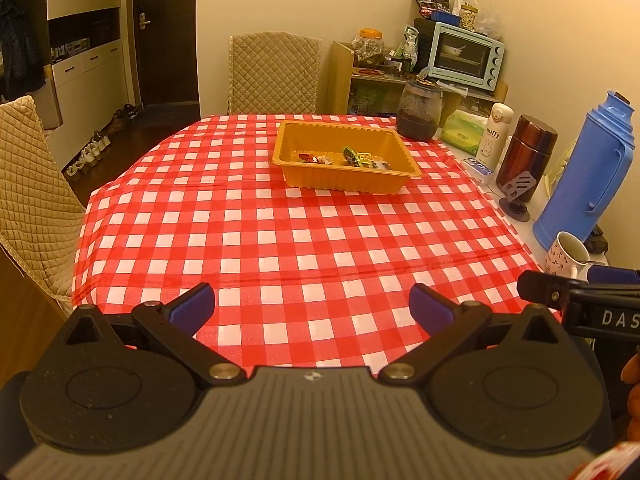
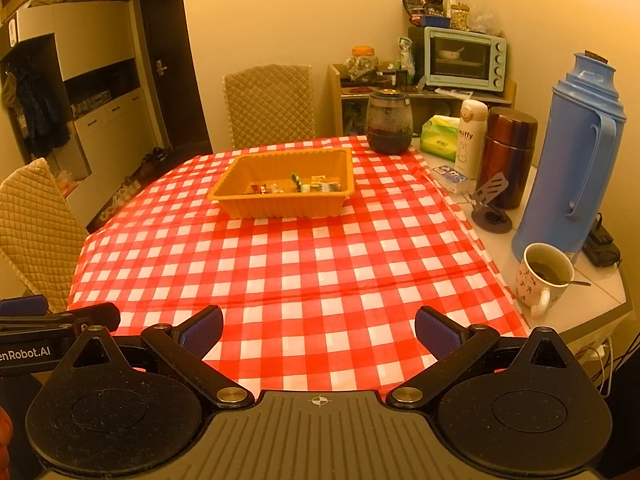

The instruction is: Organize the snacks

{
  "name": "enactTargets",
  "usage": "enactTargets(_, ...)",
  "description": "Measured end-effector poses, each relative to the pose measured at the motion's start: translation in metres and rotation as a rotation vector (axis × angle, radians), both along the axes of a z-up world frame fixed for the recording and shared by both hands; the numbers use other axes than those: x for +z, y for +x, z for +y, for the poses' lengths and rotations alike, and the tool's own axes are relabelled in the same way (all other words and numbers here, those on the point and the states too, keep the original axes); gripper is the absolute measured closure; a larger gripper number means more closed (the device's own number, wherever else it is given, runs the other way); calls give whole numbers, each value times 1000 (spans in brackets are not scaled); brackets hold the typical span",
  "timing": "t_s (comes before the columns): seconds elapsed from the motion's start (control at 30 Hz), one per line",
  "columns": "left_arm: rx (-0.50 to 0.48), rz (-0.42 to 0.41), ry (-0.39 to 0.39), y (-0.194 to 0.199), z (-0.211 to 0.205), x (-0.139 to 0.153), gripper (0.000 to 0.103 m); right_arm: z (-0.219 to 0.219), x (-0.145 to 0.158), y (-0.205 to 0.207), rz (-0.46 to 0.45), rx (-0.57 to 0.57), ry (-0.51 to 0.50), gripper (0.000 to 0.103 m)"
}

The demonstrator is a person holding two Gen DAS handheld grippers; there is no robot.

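Your left gripper [image 1: 312, 312] hangs low over the near edge of the red-and-white checked tablecloth [image 1: 280, 232] with its blue-padded fingers [image 1: 192, 306] spread wide and nothing between them; your right gripper [image 2: 319, 330] sits the same way, fingers apart and empty. Each gripper shows at the edge of the other's view: the left wrist view catches the letters "DAS" on a black bar at the right, and the right wrist view reads "enRobot.AI" on a bar at the left. The orange tray [image 1: 346, 156] sits toward the far side of the table, well apart from both grippers, its long axis running roughly left to right across your view, with a few wrapped snacks [image 1: 352, 158] lying along its near inner wall. To the right of the cloth, a white bottle [image 2: 472, 136] is printed "miffy" with a rabbit figure beneath it. It stands just beside a dark red flask [image 2: 508, 156], with a tall blue thermos [image 2: 576, 160] and a patterned mug [image 2: 542, 276] nearer you. Writing on the flat blue-and-white packet in front of the bottle is too blurred to read.
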State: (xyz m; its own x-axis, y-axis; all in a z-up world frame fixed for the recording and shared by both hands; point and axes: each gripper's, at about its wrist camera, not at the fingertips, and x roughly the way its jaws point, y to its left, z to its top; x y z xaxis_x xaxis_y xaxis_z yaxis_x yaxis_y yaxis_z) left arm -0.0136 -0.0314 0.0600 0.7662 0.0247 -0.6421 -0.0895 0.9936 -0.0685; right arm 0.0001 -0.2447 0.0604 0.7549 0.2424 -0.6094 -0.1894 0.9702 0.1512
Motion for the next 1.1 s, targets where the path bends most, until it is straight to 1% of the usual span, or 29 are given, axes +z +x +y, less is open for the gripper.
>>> enactTargets(1.1,1,0,-1,-1,0,1,0,6,-2,1,2,0,8,2)
